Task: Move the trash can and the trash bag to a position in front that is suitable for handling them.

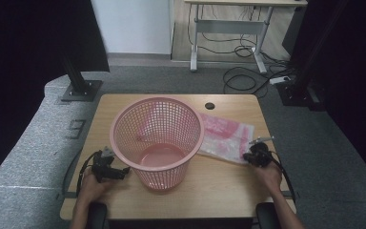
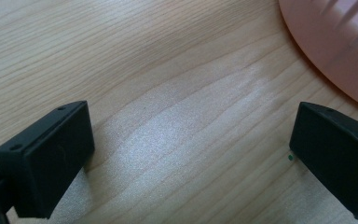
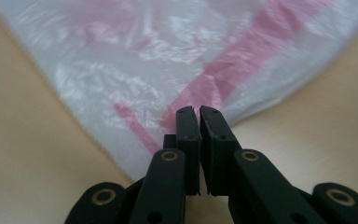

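Writing: no brand, label or lettering can be read on any surface
Basket: round pink plastic lattice wastebasket, upright at the middle of the light wooden table; open top, solid pink floor, sides narrowing toward the base
Bag: flat clear plastic bag with pink printed patches, lying on the table right of the basket, its left edge just beside the basket's rim
Left gripper: on the near left, just beside the basket's base; jaws spread wide over bare wood
Right gripper: at the bag's near right corner; jaws nearly closed, a thin slit between them; whether they pinch the film I cannot tell
Left gripper view: wood grain; curved pink basket wall at far right
Right gripper view: crinkled film and pink stripes of the bag, close up
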A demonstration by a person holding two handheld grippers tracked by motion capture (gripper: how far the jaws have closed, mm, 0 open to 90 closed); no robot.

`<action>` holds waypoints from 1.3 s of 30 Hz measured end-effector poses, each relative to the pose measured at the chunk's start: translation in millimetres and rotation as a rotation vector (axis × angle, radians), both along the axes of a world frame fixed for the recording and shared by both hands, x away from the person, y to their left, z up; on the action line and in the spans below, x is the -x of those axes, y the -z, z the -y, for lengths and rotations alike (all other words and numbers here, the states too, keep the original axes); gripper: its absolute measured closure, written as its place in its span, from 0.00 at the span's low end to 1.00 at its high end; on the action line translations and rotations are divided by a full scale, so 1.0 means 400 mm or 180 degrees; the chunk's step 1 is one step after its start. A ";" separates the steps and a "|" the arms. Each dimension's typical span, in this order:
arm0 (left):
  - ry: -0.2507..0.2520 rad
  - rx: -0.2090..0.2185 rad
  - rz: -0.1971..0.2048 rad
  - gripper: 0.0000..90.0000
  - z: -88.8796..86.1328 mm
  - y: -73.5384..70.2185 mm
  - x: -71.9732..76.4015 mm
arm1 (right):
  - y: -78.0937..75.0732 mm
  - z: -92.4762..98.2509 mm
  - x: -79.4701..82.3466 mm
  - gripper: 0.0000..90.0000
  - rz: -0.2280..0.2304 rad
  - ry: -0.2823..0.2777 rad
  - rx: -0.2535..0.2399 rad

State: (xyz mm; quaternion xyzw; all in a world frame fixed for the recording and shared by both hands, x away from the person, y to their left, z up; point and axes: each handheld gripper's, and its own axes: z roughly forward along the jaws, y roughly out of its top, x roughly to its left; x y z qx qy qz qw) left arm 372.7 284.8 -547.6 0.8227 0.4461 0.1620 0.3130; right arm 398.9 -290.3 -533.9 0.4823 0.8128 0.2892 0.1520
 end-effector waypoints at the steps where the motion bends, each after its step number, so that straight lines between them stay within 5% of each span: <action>1: 0.0000 0.0000 0.0000 0.00 0.000 0.000 0.000 | -0.002 -0.026 0.060 0.88 -0.0049 -0.0198 -0.0037; 2: 0.0001 -0.0001 0.0000 0.00 0.000 0.000 0.000 | -0.002 -0.026 0.060 0.88 -0.0049 -0.0198 -0.0037; 3: 0.0000 0.0000 0.0000 0.00 0.001 0.000 0.000 | -0.014 -0.038 0.093 0.69 -0.0041 -0.0278 0.0030; 5: 0.0001 -0.0001 0.0000 0.00 0.001 0.000 -0.001 | -0.028 -0.037 0.100 0.60 0.0008 -0.0267 0.0102; 6: -0.0005 0.0004 0.0006 0.00 0.003 0.001 -0.002 | -0.059 -0.018 0.083 0.47 0.0135 -0.0143 0.0158; 8: 0.0000 0.0007 0.0003 0.00 0.003 0.000 -0.002 | -0.078 0.011 0.037 0.39 0.0216 0.0067 0.0113; 10: 0.0000 0.0006 0.0003 0.00 0.003 0.000 -0.002 | -0.080 0.025 0.007 0.37 0.0185 0.0175 0.0082; 11: 0.0000 0.0007 0.0003 0.00 0.003 0.000 -0.002 | -0.069 0.046 -0.062 0.35 0.0137 0.0378 0.0034; 16: -0.0001 0.0007 0.0004 0.00 0.003 0.000 -0.002 | -0.023 0.054 -0.146 0.38 0.0043 0.0545 0.0150; 18: -0.0004 0.0009 0.0006 0.00 0.003 0.001 -0.002 | -0.002 0.056 -0.161 0.58 -0.0099 0.0545 0.0117; 20: -0.0001 0.0006 0.0004 0.00 0.003 0.000 -0.002 | 0.001 0.058 -0.144 0.91 -0.0001 0.0473 -0.0022; 24: -0.0004 0.0010 0.0008 0.00 0.003 0.001 -0.002 | 0.001 0.050 -0.103 0.98 -0.0037 0.0323 -0.0079; 30: -0.0004 0.0007 0.0004 0.00 0.004 0.000 -0.002 | -0.004 0.017 0.058 0.98 -0.0010 0.0005 0.0135; 32: -0.0006 0.0003 0.0007 0.00 0.004 0.000 -0.002 | -0.006 0.000 0.127 0.95 -0.0030 -0.0142 0.0127; 33: -0.0004 0.0003 0.0004 0.00 0.004 0.000 -0.003 | -0.021 -0.010 0.169 0.80 -0.0013 -0.0215 0.0157; 34: -0.0004 0.0003 0.0004 0.00 0.004 0.000 -0.003 | -0.021 -0.010 0.169 0.80 -0.0013 -0.0215 0.0157; 36: -0.0008 0.0002 0.0006 0.00 0.004 0.000 -0.003 | -0.053 -0.004 0.177 0.63 0.0109 -0.0129 0.0160; 38: 0.0000 0.0002 -0.0002 0.00 0.004 0.000 -0.003 | -0.089 0.017 0.135 0.48 0.0198 0.0011 0.0114; 39: 0.0000 0.0002 -0.0002 0.00 0.004 0.000 -0.003 | -0.089 0.017 0.135 0.48 0.0198 0.0011 0.0114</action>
